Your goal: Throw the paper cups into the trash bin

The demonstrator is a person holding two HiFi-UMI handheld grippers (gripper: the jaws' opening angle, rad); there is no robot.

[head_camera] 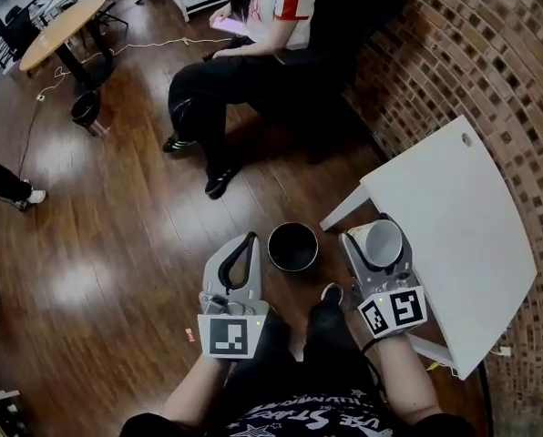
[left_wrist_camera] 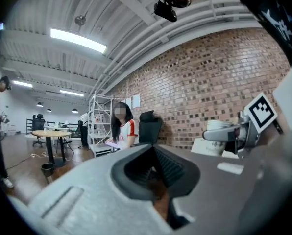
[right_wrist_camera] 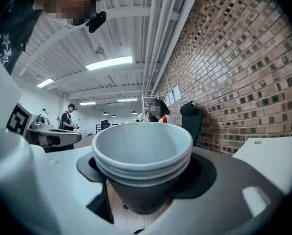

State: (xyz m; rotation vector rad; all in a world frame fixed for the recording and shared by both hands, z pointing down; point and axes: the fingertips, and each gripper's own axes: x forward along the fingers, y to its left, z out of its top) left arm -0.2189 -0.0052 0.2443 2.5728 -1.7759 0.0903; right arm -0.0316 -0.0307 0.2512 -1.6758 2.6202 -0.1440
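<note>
A stack of nested white paper cups [head_camera: 382, 241] sits upright between the jaws of my right gripper [head_camera: 374, 233], which is shut on it. In the right gripper view the cups [right_wrist_camera: 142, 148] fill the middle, mouth up and empty. They hang just off the near corner of the white table [head_camera: 454, 208]. The round black trash bin [head_camera: 292, 247] stands on the wooden floor just left of the cups, between my two grippers. My left gripper [head_camera: 249, 240] hovers left of the bin, its jaws shut with nothing in them. The left gripper view shows those jaws closed and the cups [left_wrist_camera: 216, 130] off to the right.
A brick wall [head_camera: 454, 53] runs along the right behind the table. A person sits on a black chair [head_camera: 344, 25] ahead, legs stretched toward the bin. A round wooden table [head_camera: 62, 25] and a small black bin [head_camera: 85, 107] stand far left. My own shoe [head_camera: 331, 292] is just behind the trash bin.
</note>
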